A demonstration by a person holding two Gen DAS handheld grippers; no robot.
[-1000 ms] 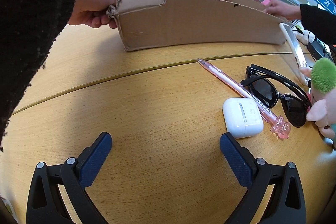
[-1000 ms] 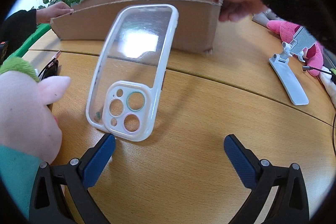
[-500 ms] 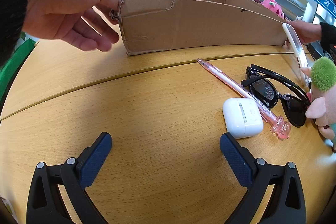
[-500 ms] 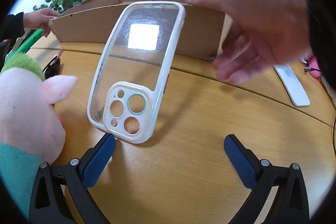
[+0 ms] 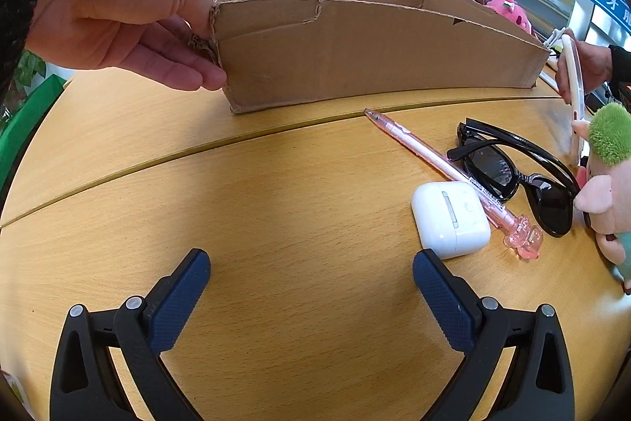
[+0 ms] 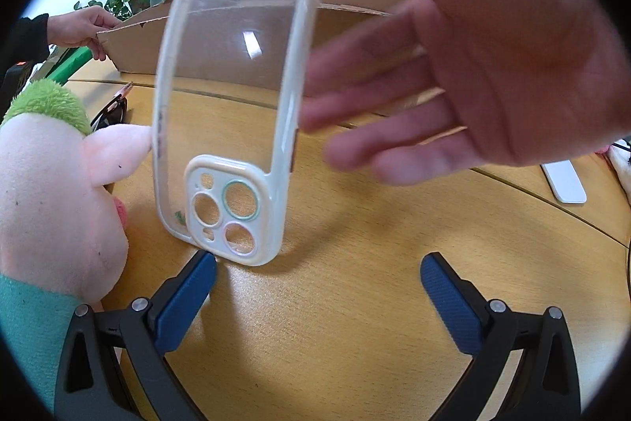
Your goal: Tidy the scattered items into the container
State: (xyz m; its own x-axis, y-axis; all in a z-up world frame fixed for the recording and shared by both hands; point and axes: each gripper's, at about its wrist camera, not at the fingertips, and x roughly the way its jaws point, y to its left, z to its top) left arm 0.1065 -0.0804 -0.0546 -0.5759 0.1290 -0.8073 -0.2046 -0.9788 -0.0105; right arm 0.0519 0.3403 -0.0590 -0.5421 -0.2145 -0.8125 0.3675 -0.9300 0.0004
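Cardboard box [image 5: 355, 54] at 12 o'clock, hand [image 5: 118, 2] touching its corner; earbud case [image 5: 449, 219], pen [image 5: 441, 164], sunglasses [image 5: 512, 172] at 3 o'clock.

A clear phone case [image 6: 232, 129] stands upright before the open cardboard box [image 5: 355, 58].

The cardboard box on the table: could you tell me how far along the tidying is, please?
Nothing looks packed: the cardboard box shows no items inside. Both tongs are open and empty; a hand tips the phone case. Left: earbuds case, pen, sunglasses, plush toy.
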